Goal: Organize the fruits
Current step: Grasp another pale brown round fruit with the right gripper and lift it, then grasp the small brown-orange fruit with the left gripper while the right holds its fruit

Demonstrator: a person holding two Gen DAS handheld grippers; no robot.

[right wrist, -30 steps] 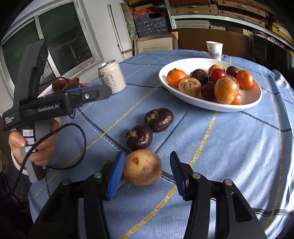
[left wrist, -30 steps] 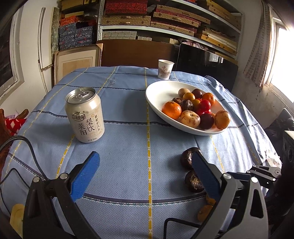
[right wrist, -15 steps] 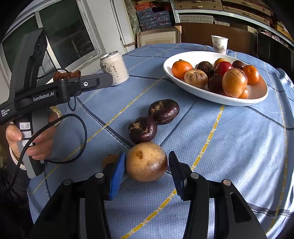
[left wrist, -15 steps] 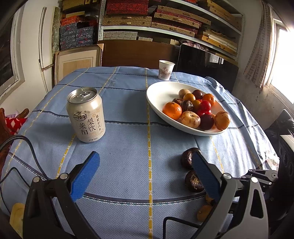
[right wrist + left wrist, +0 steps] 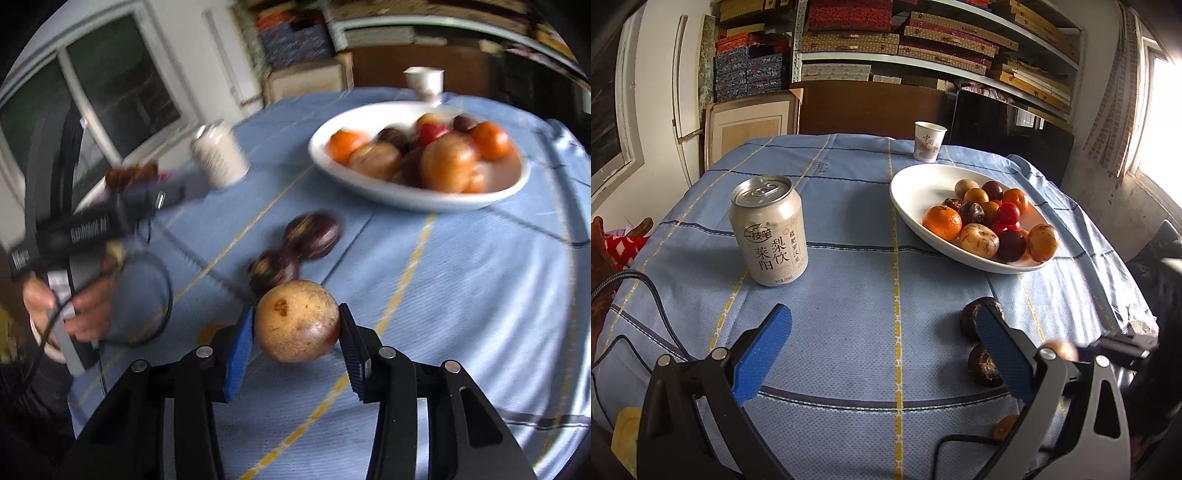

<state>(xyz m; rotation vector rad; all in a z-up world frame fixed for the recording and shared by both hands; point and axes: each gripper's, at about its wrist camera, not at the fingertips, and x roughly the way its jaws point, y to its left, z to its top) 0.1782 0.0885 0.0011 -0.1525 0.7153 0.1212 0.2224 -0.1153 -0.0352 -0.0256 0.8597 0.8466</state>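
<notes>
Right tongs have just been closing and now clamp a tan-brown round fruit, a blue pad pressed on each side; fruit sits lifted above the blue checked cloth of the surface, near its front edge. Just beyond it, two dark purple-brown fruits lie touching each other on the cloth. Further toward the far right part of the surface, a white oval plate holds a pile of oranges, red, dark and tan fruit. Left tongs hang wide apart w/ nothing between the pads, over bare cloth at the front edge; a hand grips their handle, cable looping below. Small orange-brown fruit lies at the front right edge, partly hidden behind the left tongs. Drink can stands upright left of centre; paper cup upright at the far edge, just behind the plate.
</notes>
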